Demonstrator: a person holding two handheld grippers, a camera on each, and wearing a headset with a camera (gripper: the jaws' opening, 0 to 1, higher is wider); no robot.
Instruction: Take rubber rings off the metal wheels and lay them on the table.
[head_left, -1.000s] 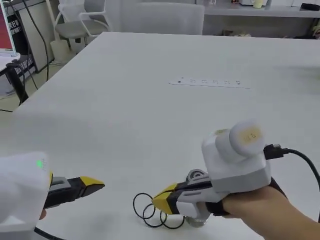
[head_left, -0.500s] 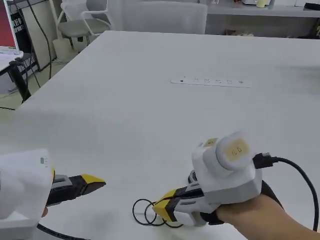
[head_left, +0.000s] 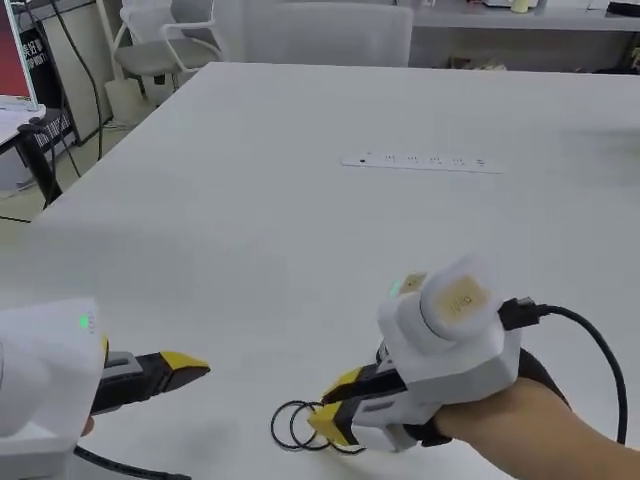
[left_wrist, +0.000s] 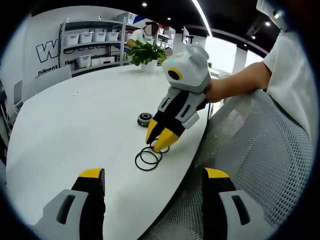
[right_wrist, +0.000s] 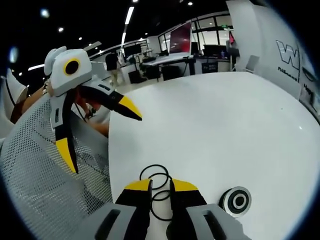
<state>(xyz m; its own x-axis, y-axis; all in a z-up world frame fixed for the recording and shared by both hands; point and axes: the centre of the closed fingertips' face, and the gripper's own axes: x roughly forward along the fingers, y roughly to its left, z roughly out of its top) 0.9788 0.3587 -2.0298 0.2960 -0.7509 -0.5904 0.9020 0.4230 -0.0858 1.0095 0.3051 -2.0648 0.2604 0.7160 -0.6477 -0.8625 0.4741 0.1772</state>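
White table (head_left: 300, 150) spreads ahead. My left gripper (left_wrist: 150, 175) hangs wide open, empty. My right gripper (right_wrist: 160, 186) has its jaws nearly together; the metal wheel (right_wrist: 237, 200) sits at three o'clock of them, and the black rubber rings (right_wrist: 156, 176) lie loose at twelve, under the tips. Whether one is pinched I cannot tell. Lifting with a ring snagged could, I judge, drag the pile off the near edge.

Rings (head_left: 300, 428) on table (head_left: 300, 200), wheel (right_wrist: 237, 200) beside them

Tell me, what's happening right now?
Left gripper open. Right gripper nearly shut over rings lying on table; grip unclear. Wheel sits beside, apart from them.
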